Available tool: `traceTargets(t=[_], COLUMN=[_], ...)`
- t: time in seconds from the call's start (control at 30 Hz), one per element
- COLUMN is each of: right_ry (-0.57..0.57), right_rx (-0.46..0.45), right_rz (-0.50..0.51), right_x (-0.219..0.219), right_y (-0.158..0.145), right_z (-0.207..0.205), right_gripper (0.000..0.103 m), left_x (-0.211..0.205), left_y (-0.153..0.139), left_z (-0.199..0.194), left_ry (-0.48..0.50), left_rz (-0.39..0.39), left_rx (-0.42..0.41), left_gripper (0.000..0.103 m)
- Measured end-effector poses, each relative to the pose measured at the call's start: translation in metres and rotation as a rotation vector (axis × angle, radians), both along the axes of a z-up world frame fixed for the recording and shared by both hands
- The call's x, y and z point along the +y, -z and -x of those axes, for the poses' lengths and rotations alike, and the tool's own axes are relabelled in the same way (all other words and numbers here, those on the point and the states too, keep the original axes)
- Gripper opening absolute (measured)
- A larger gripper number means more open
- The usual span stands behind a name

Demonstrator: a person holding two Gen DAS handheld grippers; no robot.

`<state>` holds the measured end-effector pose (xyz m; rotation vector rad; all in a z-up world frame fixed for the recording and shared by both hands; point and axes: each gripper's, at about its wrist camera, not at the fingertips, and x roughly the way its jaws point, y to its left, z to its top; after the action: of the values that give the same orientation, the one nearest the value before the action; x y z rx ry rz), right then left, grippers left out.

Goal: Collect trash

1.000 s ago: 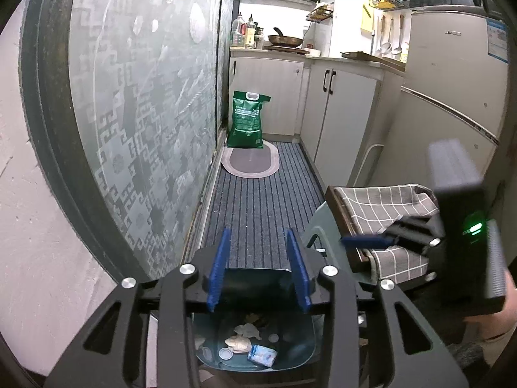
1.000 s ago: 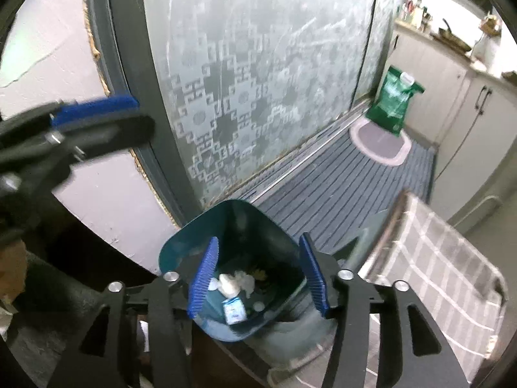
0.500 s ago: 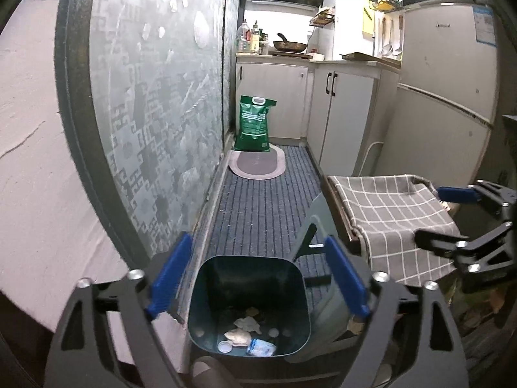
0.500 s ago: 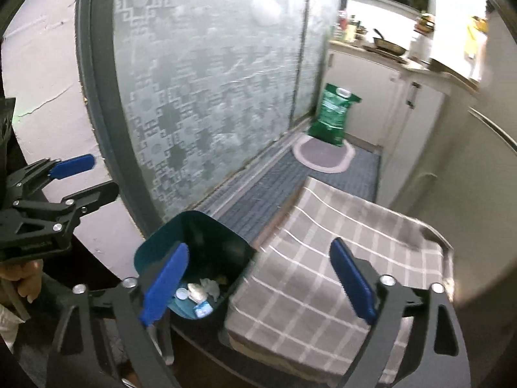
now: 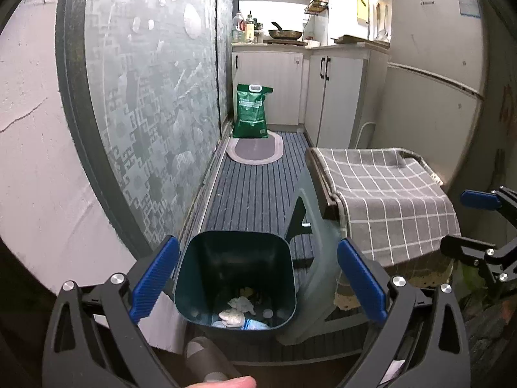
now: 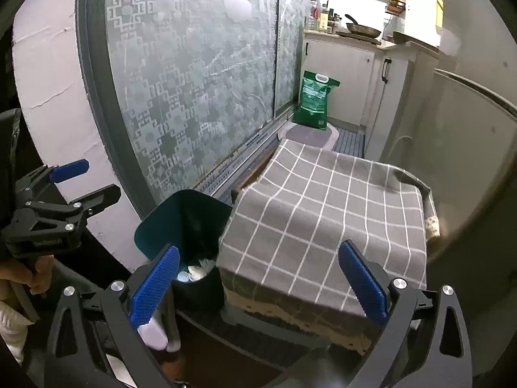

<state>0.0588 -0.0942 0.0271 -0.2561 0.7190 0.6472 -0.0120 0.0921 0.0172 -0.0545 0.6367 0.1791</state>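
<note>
A dark teal trash bin (image 5: 236, 258) stands on the floor with crumpled white paper (image 5: 240, 304), a bottle cap and a blue wrapper at its bottom. It also shows in the right wrist view (image 6: 184, 223). My left gripper (image 5: 258, 278) is open and empty, its blue fingers on either side of the bin and above it. My right gripper (image 6: 257, 283) is open and empty, held over the front edge of a stool covered in grey checked cloth (image 6: 326, 210). The right gripper also shows at the right edge of the left wrist view (image 5: 478, 223).
A frosted patterned sliding door (image 5: 152, 106) runs along the left. A green bag (image 5: 252, 111) and an oval mat (image 5: 255, 150) lie at the far end by white cabinets (image 5: 326, 93). A fridge (image 5: 433, 74) stands right. A pale bin lid (image 5: 310, 258) leans beside the bin.
Both grippers opened wide from a narrower gap. The left one pulled back and rose from the bin. The right one swung right, from over the bin to over the stool.
</note>
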Motion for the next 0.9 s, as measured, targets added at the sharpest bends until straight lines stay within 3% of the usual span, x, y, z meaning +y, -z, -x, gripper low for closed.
traceTargets(t=[0.9], right_ry=[-0.028], right_rx=[0.006], right_rz=[0.003], right_x=[0.003], right_y=[0.008], right_z=[0.001], right_gripper=[0.099], left_x=[-0.011], left_y=[0.004], left_z=[0.002], left_ry=[0.000], left_rz=[0.011], left_rx=[0.028], left_gripper=[0.100])
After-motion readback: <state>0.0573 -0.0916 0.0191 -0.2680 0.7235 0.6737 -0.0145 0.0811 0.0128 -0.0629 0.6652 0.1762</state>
